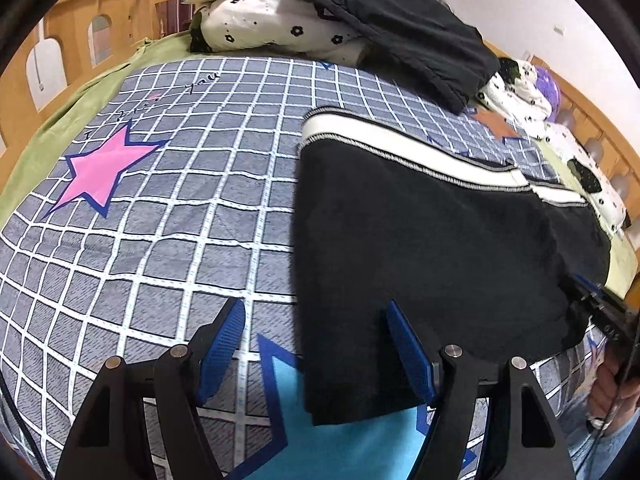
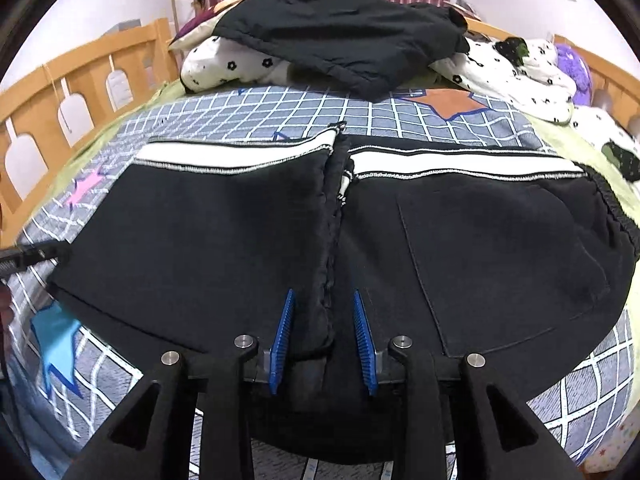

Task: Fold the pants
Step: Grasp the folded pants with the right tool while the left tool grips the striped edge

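Lying flat on the checked bedspread [image 1: 160, 208], the black pants [image 2: 240, 240] look thick, soft and floppy, best pinched at a folded edge. The left gripper [image 1: 316, 344] gapes wide, empty; the right gripper [image 2: 324, 340] straddles the fold, jaws parted, not yet clamped.

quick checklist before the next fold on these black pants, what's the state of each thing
1. Left gripper open, straddling the folded end's corner: ok.
2. Right gripper open around the raised fabric ridge where the folded leg ends: ok.
3. Either gripper actually gripping the black pants: not ok, both sets of jaws stand apart.
4. White side stripe lying flat and lined up across both halves: ok.
5. Dark garment on the floral quilt, apart from the pants: ok.
6. Layers aligned underneath: cannot tell.
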The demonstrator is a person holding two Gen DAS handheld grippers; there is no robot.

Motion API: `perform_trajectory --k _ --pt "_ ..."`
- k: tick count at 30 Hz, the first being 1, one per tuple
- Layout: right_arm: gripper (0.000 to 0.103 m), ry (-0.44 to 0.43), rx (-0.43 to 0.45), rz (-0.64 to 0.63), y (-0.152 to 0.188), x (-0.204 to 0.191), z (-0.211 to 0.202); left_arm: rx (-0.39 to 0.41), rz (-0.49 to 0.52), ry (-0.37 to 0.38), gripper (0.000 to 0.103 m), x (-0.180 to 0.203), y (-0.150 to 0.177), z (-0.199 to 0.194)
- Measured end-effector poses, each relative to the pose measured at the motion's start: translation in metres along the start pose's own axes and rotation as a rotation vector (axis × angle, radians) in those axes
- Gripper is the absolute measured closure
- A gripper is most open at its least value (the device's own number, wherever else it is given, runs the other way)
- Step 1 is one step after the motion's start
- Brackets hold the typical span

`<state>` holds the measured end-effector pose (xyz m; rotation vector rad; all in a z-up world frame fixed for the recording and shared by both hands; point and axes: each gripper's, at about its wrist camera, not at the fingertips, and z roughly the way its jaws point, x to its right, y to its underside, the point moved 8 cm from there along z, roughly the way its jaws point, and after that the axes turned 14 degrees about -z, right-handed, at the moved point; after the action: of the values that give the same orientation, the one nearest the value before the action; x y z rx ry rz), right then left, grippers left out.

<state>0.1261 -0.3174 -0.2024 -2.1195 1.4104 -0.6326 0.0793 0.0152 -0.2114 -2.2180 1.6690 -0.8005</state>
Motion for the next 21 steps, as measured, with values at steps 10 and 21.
perform_trajectory --k 10,21 --pt "0.054 0.036 0.153 0.161 -0.008 0.055 -0.061 -0.087 0.016 0.050 0.015 0.008 0.011 0.025" --pt "0.039 0.187 0.070 0.460 0.058 0.224 -0.071 -0.059 -0.022 0.156 0.025 0.025 -0.039 0.037"
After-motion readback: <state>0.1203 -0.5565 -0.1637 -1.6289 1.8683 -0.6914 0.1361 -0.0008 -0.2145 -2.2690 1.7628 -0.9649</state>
